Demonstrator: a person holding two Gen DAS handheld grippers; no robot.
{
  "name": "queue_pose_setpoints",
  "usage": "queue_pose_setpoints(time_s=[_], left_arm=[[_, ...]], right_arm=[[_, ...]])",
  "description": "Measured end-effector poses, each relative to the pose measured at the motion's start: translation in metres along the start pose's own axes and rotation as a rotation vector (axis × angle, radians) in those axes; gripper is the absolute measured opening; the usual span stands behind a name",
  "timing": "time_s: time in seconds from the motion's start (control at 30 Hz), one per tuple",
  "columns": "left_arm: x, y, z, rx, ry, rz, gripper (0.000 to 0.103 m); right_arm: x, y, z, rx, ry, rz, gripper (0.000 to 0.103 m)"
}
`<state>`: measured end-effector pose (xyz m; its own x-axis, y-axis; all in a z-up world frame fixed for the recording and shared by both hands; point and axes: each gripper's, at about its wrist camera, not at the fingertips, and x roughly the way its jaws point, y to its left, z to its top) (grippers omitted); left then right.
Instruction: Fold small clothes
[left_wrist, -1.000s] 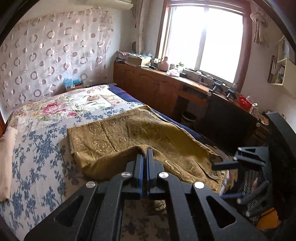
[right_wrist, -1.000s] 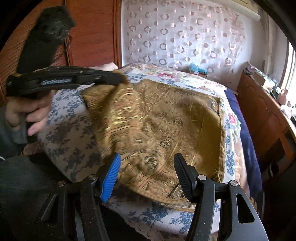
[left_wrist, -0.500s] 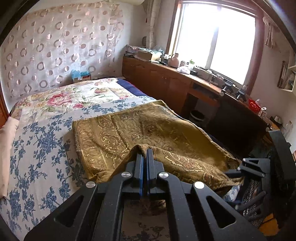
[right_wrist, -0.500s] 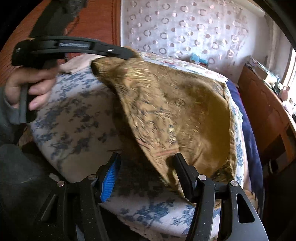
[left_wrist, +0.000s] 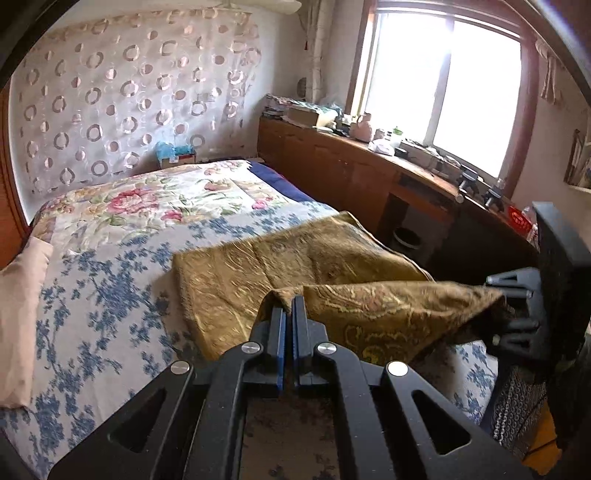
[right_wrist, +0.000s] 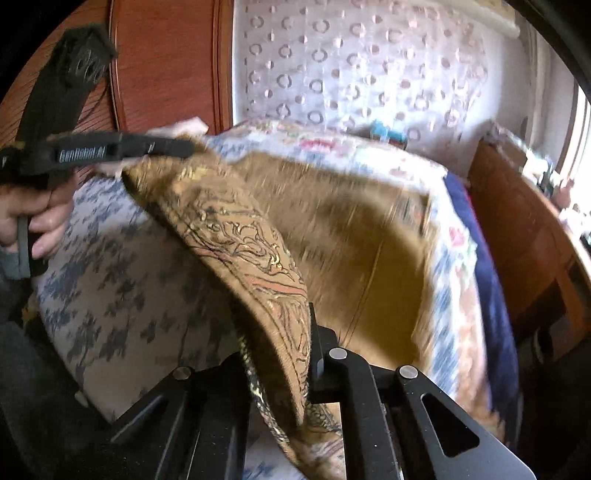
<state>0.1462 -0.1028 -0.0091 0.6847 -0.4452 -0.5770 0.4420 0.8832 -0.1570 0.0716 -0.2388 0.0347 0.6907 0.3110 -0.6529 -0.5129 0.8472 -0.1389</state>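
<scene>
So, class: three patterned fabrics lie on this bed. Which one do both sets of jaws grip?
The gold-brown brocade cloth: its near edge is lifted between the two grippers. The blue-flowered sheet and pink-rose quilt lie flat, untouched.

Ahead of left gripper: open stretch of blue-flowered bedspread, free to pass. Far ahead: white circle-patterned curtain wall, small blue tissue box at its foot. Left edge: pale pink pillow, reddish wooden headboard behind. Right: long brown wooden cabinet, top cluttered, narrow gap to bed. Between both grippers: raised edge of golden-brown patterned cloth spans, blocking the way across. Right gripper close at right.
</scene>
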Motion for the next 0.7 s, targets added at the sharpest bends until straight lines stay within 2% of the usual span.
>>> queue_pose_setpoints(time_s=[0.17, 0.4, 0.7], left_arm=[[0.001, 0.013, 0.011, 0.008, -0.015, 0.016, 0.003], [0.025, 0.035, 0.024, -0.011, 0.020, 0.034, 0.003], [0.060, 0.054, 0.024, -0.032, 0.105, 0.038, 0.003]], right_arm=[[0.011, -0.009, 0.038, -0.022, -0.052, -0.019, 0.006], [0.047, -0.026, 0.071, -0.008, -0.070, 0.006, 0.006], [0.091, -0.045, 0.079, 0.014, -0.003, 0.039, 0.006]])
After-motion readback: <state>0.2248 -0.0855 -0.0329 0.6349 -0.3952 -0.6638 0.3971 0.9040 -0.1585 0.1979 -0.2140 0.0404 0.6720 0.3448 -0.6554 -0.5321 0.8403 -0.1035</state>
